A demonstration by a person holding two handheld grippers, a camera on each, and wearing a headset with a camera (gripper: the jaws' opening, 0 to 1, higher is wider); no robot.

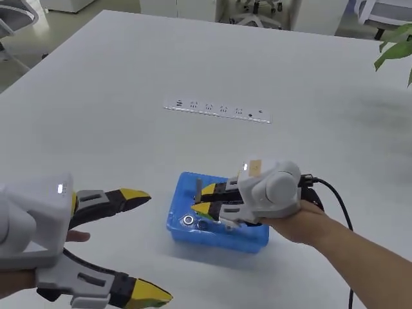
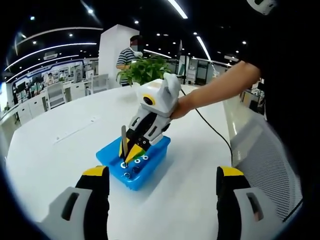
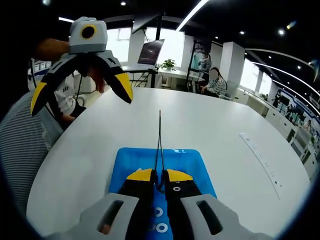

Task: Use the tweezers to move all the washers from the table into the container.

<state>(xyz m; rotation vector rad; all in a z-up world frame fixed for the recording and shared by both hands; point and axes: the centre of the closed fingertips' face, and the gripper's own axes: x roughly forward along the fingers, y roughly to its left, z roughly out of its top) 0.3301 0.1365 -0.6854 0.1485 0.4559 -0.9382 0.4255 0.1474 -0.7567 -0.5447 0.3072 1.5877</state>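
Right now the right gripper (image 1: 205, 199) clamps the tweezers (image 3: 160, 145) above the blue container (image 1: 183, 193). Washers (image 1: 188, 220) lie inside, maybe four. The left gripper (image 1: 148, 246) hangs wide open beside it, holding nothing.

Washers (image 1: 188, 220) in container (image 1: 212, 240), right claw (image 1: 198, 199) with tweezers (image 1: 198, 185) above it, left claw (image 1: 158, 247) leftward, power strip (image 1: 217, 109) behind.

I log a white counter (image 1: 129, 77), round-edged. Directly on it: a blue container (image 1: 212, 241) near my side, and a flat white power strip (image 1: 217, 110) farther out, well apart from it.
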